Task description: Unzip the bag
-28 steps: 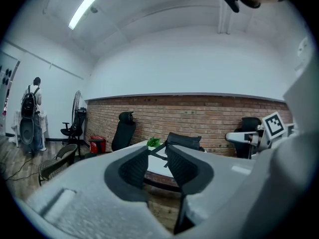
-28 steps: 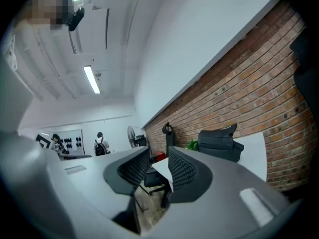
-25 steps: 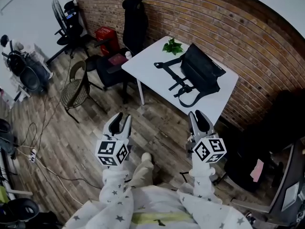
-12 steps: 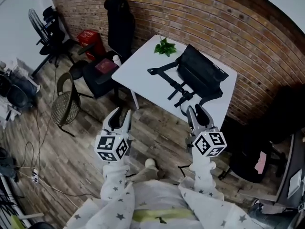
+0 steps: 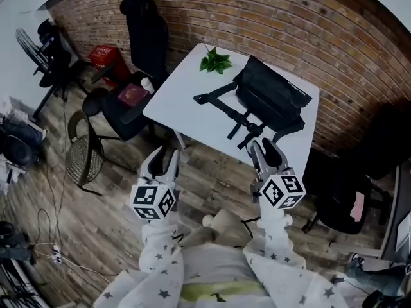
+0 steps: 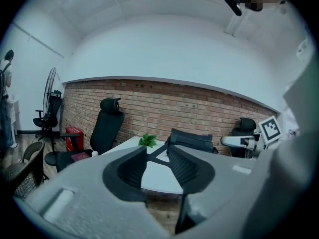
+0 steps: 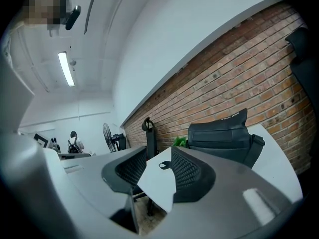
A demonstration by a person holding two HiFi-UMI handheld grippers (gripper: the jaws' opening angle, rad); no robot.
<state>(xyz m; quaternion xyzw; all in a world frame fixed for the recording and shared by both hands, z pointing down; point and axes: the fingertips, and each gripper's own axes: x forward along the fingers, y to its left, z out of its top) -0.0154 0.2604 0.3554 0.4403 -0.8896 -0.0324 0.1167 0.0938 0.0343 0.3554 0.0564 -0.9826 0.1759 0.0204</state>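
Note:
A black bag lies on the far right part of the white table, its black straps trailing toward the near edge. My left gripper hovers open over the floor just short of the table's front edge, empty. My right gripper is open at the table's near right edge, below the straps and apart from the bag; its jaws have just been opening with nothing between them. The left gripper view shows the bag beyond my left gripper. The right gripper view shows the bag beyond my right gripper.
A green leafy plant sits at the table's far corner. A black office chair and a seat with a red book stand left of the table, a wicker chair further left. Another dark chair stands at the right, by the brick wall.
Both grippers have moved forward toward the table, which now lies closer. The right gripper has come up to the table's near edge.

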